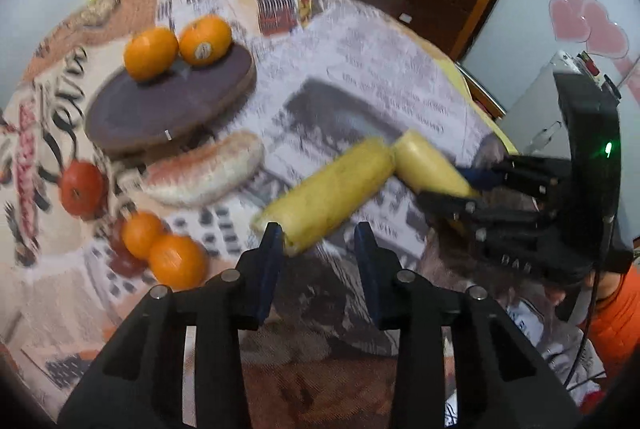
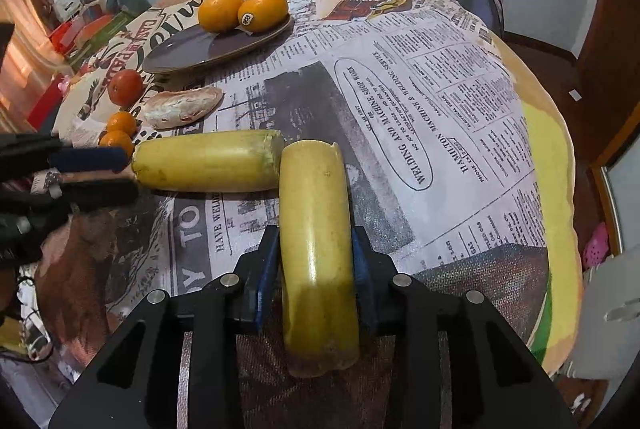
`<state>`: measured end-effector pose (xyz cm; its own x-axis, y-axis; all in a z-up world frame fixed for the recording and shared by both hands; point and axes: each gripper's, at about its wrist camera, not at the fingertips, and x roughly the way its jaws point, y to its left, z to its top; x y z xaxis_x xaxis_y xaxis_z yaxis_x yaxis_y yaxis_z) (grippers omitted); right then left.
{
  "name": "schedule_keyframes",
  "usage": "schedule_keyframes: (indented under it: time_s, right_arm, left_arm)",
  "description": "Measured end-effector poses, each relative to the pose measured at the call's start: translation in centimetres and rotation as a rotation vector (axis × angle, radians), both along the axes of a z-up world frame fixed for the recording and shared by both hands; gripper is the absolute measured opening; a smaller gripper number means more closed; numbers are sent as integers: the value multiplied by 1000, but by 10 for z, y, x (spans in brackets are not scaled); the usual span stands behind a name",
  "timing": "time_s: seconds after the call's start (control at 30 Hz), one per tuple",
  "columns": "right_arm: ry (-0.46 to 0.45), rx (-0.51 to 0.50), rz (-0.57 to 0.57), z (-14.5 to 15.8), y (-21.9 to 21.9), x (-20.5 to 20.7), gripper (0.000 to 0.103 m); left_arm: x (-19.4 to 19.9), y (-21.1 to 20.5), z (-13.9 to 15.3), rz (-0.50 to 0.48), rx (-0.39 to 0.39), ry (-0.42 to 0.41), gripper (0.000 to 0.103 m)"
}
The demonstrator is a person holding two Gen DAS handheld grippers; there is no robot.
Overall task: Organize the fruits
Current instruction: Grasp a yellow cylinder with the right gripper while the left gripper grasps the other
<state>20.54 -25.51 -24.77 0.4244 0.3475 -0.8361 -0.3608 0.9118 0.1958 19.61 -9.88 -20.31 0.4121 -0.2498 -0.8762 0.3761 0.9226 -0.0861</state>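
Two yellow banana pieces lie end to end on the newspaper-print tablecloth. My right gripper [image 2: 316,265] is shut on one banana piece [image 2: 314,229]; it shows in the left wrist view [image 1: 430,165] held by that gripper [image 1: 476,185]. My left gripper [image 1: 318,245] is open, its fingertips just in front of the near end of the other banana piece [image 1: 328,193], which also shows in the right wrist view [image 2: 208,161]. Two oranges [image 1: 178,45] sit on a dark round plate [image 1: 160,109].
A red tomato [image 1: 82,189], two small oranges [image 1: 164,249] and a pale reddish piece of fruit [image 1: 208,173] lie on the cloth left of the bananas. The table's yellow edge [image 2: 556,189] runs on the right.
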Motion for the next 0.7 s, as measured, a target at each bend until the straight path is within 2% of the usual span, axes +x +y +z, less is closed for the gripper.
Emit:
schedule_keyframes:
  time_s: [0.07,0.1,0.17,0.27,0.33,0.37,0.47,0.7]
  right_arm:
    - [3,3,1,0,0,1,32]
    - [3,4,2,0,0,1,32]
    - [3,9,1,-1,-1,1,32]
    - [6,21,-2,-1,-2,1,33]
    - [7,25,-2,-1,-2,1,33]
    - [8,27,-1,-1,-2,2,33]
    - [4,35,3,-2,-2,3,33]
    - [-5,46,-5,-3,0,11,32]
  left_arm:
    - [3,-7,7,-16,18,-41,52]
    - [6,-10,9,-26,24,-53,55]
    - [12,-19,6,-53,43,-58,56]
    - [28,-35,-15,-93,75,7,56]
    - [34,-43,-27,-100,114,20,56]
    - [38,-47,-33,-111,136,21,60]
    - [44,-49,-40,-115,120,27,66]
    - [55,-42,-44,-42,41,68,64]
